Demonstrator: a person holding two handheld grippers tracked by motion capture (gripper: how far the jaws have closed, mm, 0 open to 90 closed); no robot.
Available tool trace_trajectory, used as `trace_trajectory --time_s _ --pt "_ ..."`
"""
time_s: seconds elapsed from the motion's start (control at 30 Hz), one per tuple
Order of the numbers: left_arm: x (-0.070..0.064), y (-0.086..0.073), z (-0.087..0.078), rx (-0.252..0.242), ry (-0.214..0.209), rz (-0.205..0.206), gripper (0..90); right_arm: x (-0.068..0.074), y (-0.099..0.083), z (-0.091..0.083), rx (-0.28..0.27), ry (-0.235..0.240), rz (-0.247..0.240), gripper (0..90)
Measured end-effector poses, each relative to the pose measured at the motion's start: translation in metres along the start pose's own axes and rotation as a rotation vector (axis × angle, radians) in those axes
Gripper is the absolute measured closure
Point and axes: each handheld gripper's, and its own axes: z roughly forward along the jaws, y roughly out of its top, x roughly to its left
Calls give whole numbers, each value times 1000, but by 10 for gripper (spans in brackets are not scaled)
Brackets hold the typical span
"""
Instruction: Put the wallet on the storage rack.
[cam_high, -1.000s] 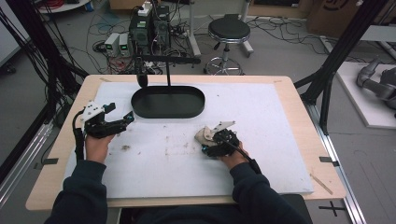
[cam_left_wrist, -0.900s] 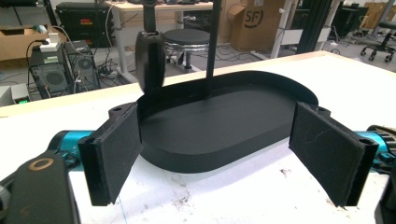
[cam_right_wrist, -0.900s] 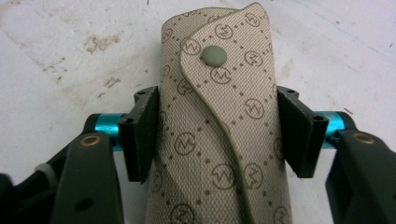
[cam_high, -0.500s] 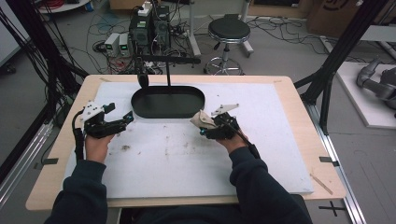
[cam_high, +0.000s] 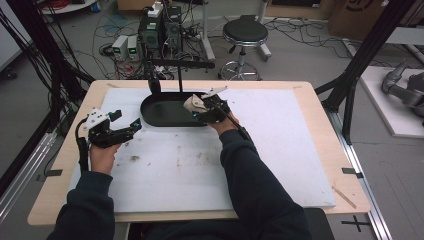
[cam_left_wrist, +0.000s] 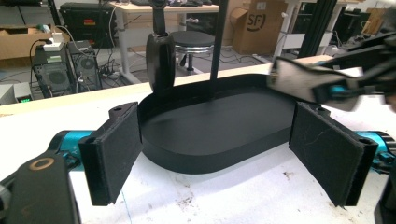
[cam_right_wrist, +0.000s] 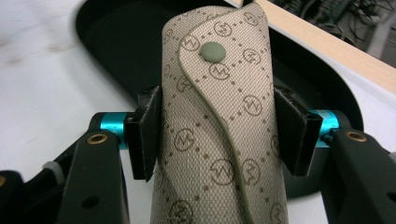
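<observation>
A beige pouch (cam_right_wrist: 219, 116) with a printed pattern and a snap button stands between the pads (cam_right_wrist: 148, 135) of my right gripper (cam_right_wrist: 217, 128), which is shut on it. In the high view the pouch (cam_high: 192, 103) and right gripper (cam_high: 199, 110) hover over the right end of a black oval tray (cam_high: 165, 114). From the left gripper view the pouch (cam_left_wrist: 299, 84) hangs above the tray's rim (cam_left_wrist: 210, 161). Left of the tray, my left gripper (cam_high: 127, 120) rests on the white mat. Nothing lies between its open jaws (cam_left_wrist: 215, 135), which point at the tray.
A black post with a dark oval piece (cam_left_wrist: 160, 56) rises at the tray's back edge. The white mat (cam_high: 280, 150) carries brown specks near its middle. A stool (cam_high: 245, 32) and electronics boxes (cam_high: 160, 30) stand beyond the table.
My right gripper has carried the pouch from the middle of the mat forward and left, to above the tray's right end. The left gripper has stayed put.
</observation>
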Motion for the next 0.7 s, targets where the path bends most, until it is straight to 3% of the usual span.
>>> trace_trajectory --time_s 0.27,0.4,0.47,0.57,0.7 --pt "1 0 0 -2 -5 -3 172 -12 10 36 30 -56 21 394" --pt "1 -1 0 2 -9 -5 173 -9 5 46 58 -76 32 307" --pt "1 -1 0 2 -9 -6 173 -10 6 42 40 -95 58 208" --pt "0 -1 0 4 -12 -1 173 -12 6 27 23 -83 45 209" --pt "-1 -2 1 8 -12 1 173 -21 -5 -6 19 -49 37 211"
